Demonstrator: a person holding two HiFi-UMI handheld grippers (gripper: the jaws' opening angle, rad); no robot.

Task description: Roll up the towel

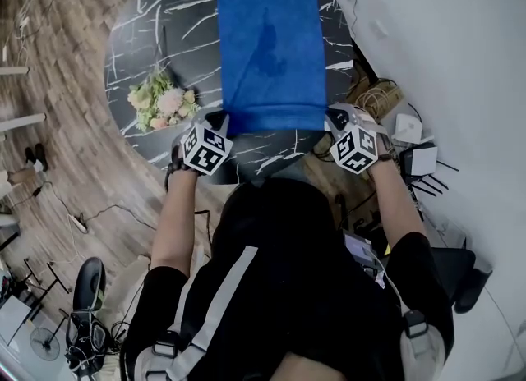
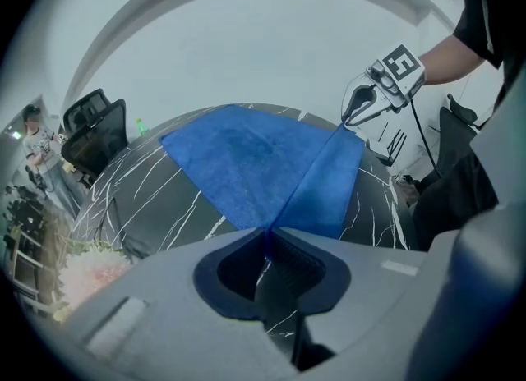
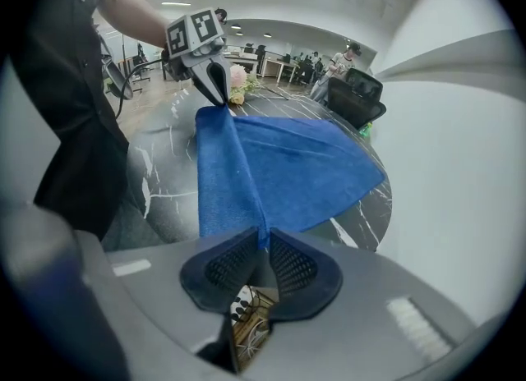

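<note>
A blue towel (image 1: pixel 271 51) lies flat on the black marble table (image 1: pixel 140 34), its near edge lifted and stretched between both grippers. My left gripper (image 1: pixel 220 125) pinches the near left corner; in the left gripper view the cloth (image 2: pixel 246 158) narrows to a point between the closed jaws of that gripper (image 2: pixel 267 236). My right gripper (image 1: pixel 333 118) pinches the near right corner, and the towel (image 3: pixel 288 166) runs into that gripper (image 3: pixel 263 240) the same way. Each gripper view shows the other one, the right gripper (image 2: pixel 355 117) and the left gripper (image 3: pixel 220 100), holding the far end of the taut edge.
A bunch of pink and white flowers (image 1: pixel 163 104) lies on the table left of the towel. A white wall and a heap of cables with white boxes (image 1: pixel 423 162) are on the right. A black office chair (image 2: pixel 94 133) stands beyond the table.
</note>
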